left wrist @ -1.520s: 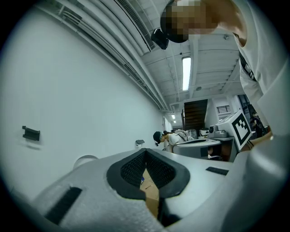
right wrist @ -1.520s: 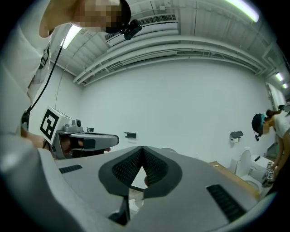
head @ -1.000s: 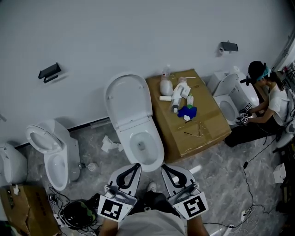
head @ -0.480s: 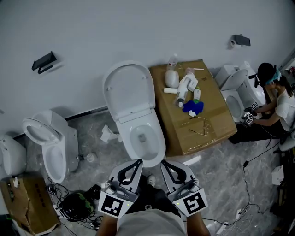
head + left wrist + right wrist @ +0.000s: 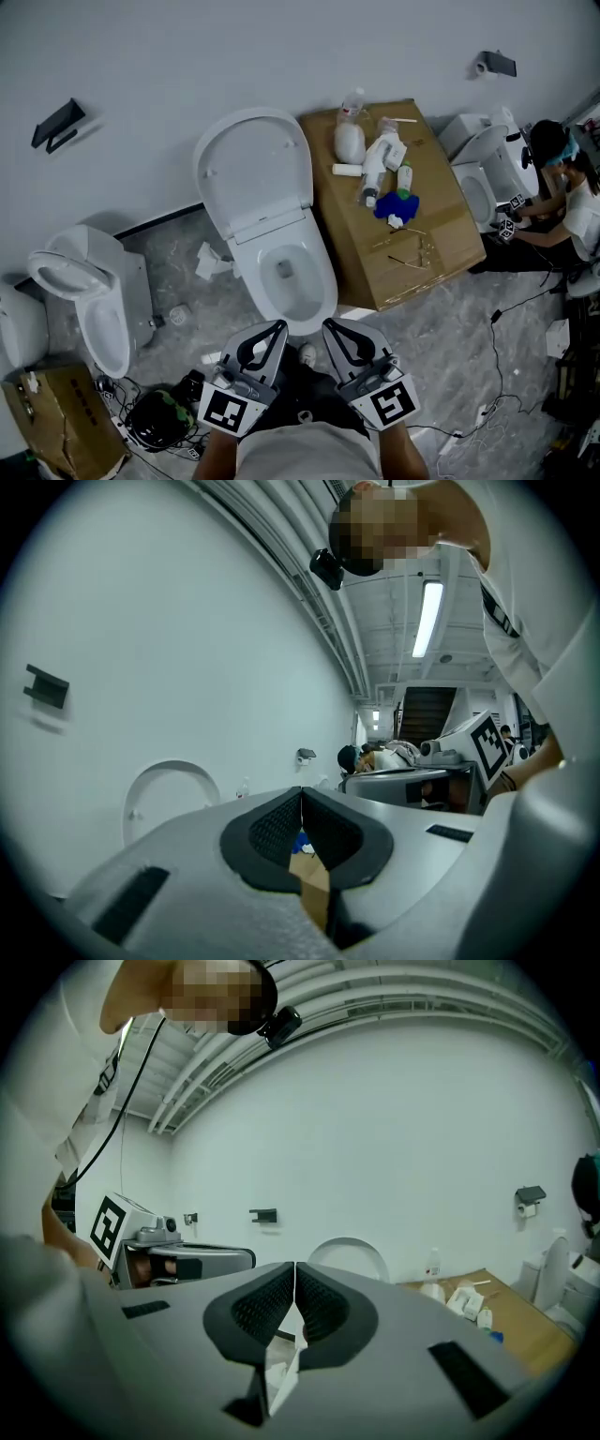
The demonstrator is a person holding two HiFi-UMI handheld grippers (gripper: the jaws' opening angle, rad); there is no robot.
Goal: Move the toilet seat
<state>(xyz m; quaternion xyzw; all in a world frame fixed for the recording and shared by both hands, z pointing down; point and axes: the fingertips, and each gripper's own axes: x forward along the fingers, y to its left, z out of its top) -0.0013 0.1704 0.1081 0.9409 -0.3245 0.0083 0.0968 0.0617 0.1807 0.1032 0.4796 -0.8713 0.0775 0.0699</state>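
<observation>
Change: since a second ago the toilet and the cardboard box (image 5: 441,239) sit higher and larger in the head view.
Left tool (image 5: 278,325): closed on nothing, as before.
Right tool (image 5: 327,323): likewise closed and empty, just beside the left.
Toilet seat (image 5: 251,173): raised against the wall (image 5: 234,47), behind the open bowl (image 5: 292,278), apart from both tools.
Floor (image 5: 450,328): grey marbled, with cables.
Room: bottles on the box, a second toilet (image 5: 89,300) at left, a person (image 5: 574,202) crouching at right.

The grey left gripper (image 5: 301,797) has its black-padded jaws pressed together. A white rounded toilet lid (image 5: 169,799) stands upright at nine o'clock from them.
</observation>
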